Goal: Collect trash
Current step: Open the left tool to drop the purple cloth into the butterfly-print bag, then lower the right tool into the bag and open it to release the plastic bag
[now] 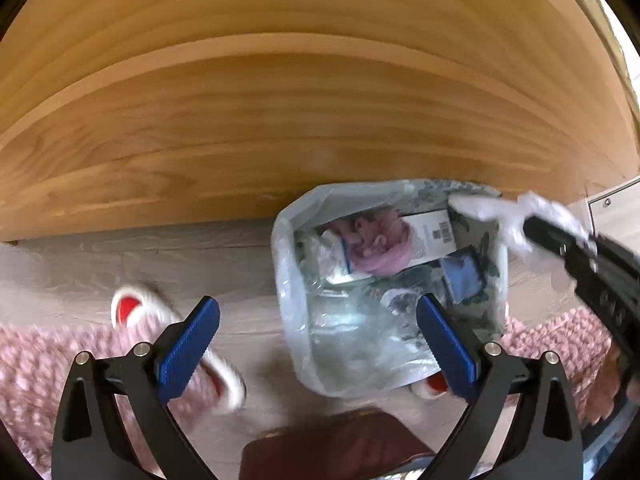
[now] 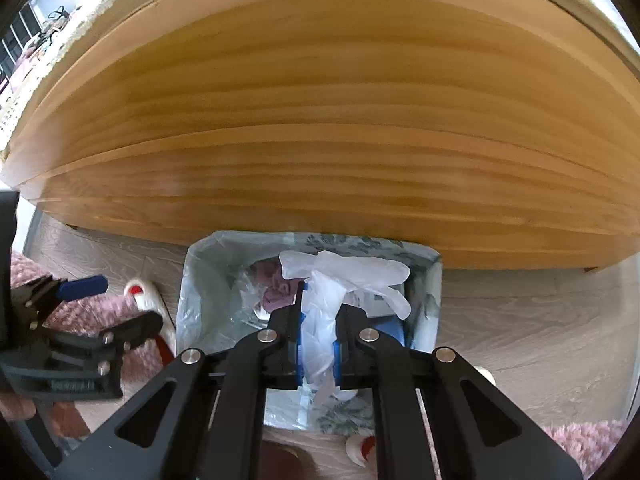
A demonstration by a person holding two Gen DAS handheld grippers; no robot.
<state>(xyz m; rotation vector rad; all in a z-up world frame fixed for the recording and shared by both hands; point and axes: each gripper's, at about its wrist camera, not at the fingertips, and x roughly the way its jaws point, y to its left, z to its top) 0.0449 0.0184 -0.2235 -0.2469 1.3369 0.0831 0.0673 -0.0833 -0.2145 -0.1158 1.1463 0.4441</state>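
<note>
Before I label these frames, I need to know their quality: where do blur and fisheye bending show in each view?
Left wrist view: motion blur smears the slipper, the pink rug and the right gripper holding the white glove; the wooden panel bows upward. Right wrist view: sharper, the glove crisp over the lined bin, the panel equally bowed.

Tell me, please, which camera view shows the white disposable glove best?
The right wrist view: the glove hangs sharp and central, pinched in the right gripper. The left wrist view shows only a blurred white bunch at its edge.
</note>
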